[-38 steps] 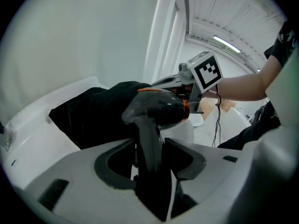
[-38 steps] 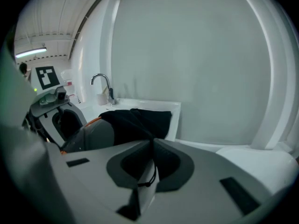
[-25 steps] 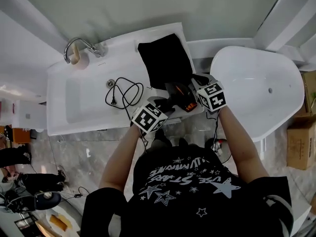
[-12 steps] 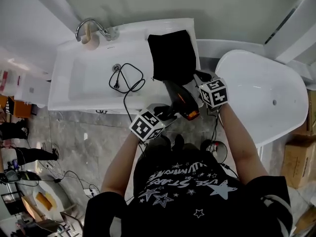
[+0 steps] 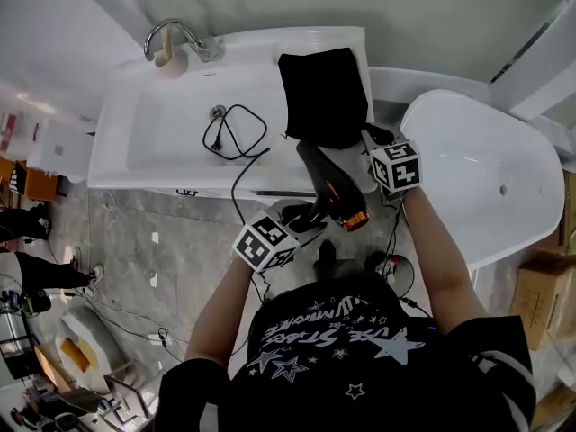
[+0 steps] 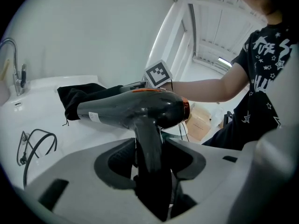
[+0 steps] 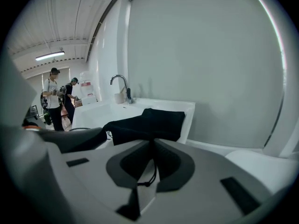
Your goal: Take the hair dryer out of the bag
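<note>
I have the left gripper (image 6: 148,146) clamped on the dryer (image 6: 135,108) handle, jaws fairly wide around it. Dryer is in the air over the sink's (image 5: 144,151) front edge, orange-ringed rear toward me, nozzle end right at the bag (image 7: 149,122) (touching or not, I can't tell). Right gripper (image 7: 150,146) is nearly closed, pinching the bag's near corner, drawstring dangling between its jaws. Bag lies flat on the sink's right ledge. Cord (image 5: 236,133) is coiled in the basin by the drain (image 5: 219,112). Tap (image 5: 175,39) is at the far left.

bag (image 5: 326,93) on sink's (image 5: 153,138) right end, hair dryer (image 5: 328,187) before it, cord (image 5: 216,142) in sink
</note>
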{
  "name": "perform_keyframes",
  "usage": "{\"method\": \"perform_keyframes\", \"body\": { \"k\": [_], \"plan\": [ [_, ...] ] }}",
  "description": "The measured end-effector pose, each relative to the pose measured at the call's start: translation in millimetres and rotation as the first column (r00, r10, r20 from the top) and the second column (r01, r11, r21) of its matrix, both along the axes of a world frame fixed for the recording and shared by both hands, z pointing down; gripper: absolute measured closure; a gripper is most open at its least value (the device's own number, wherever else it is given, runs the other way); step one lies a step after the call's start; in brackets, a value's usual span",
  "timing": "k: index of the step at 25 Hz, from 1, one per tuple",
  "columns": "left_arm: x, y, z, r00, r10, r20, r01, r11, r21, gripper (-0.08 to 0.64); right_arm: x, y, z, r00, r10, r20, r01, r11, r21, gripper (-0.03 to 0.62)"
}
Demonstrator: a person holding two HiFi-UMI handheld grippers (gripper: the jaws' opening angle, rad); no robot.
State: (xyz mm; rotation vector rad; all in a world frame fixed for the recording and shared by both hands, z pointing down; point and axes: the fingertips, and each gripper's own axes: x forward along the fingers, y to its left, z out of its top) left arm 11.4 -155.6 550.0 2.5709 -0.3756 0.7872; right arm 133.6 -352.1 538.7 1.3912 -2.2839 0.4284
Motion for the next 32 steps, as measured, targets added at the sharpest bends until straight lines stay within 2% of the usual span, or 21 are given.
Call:
{"method": "perform_keyframes", "body": {
  "k": [3,9,14,17,20,23,27,32],
  "plan": [
    [-4,4,-8,0.999,-0.013,-0.03,0.014,1.0,0.018,0.354,3,6,-1,0.999,0.03,-0.023,-0.03,1.0,0.01,0.555],
    [-10,14,-24,0.994,-0.047,-0.102,0.052,0.997,0.05,0.354,6,36,-5,0.995,0.085,-0.044,-0.084,0.996,0.016,0.469],
    [-11,28,-42,0.987,-0.058,-0.152,0.071,0.995,0.077,0.354,6,71,-23,0.993,0.118,-0.021,-0.117,0.991,0.058,0.465],
    [-11,40,-49,0.983,-0.058,-0.172,0.074,0.994,0.087,0.354,6,91,-33,0.991,0.134,-0.004,-0.133,0.988,0.08,0.485],
    [-14,54,-55,0.981,-0.048,-0.188,0.067,0.993,0.096,0.354,6,111,-42,0.988,0.156,-0.006,-0.154,0.982,0.11,0.55],
    [-19,70,-60,0.975,-0.057,-0.214,0.078,0.993,0.093,0.354,5,130,-50,0.984,0.176,0.003,-0.175,0.976,0.131,0.584],
    [-25,88,-62,0.968,-0.074,-0.24,0.096,0.992,0.081,0.354,7,158,-58,0.978,0.206,0.036,-0.209,0.966,0.153,0.586],
    [-29,115,-69,0.968,-0.059,-0.243,0.089,0.989,0.114,0.354,9,199,-70,0.97,0.242,0.039,-0.245,0.948,0.202,0.586]
  ]
}}
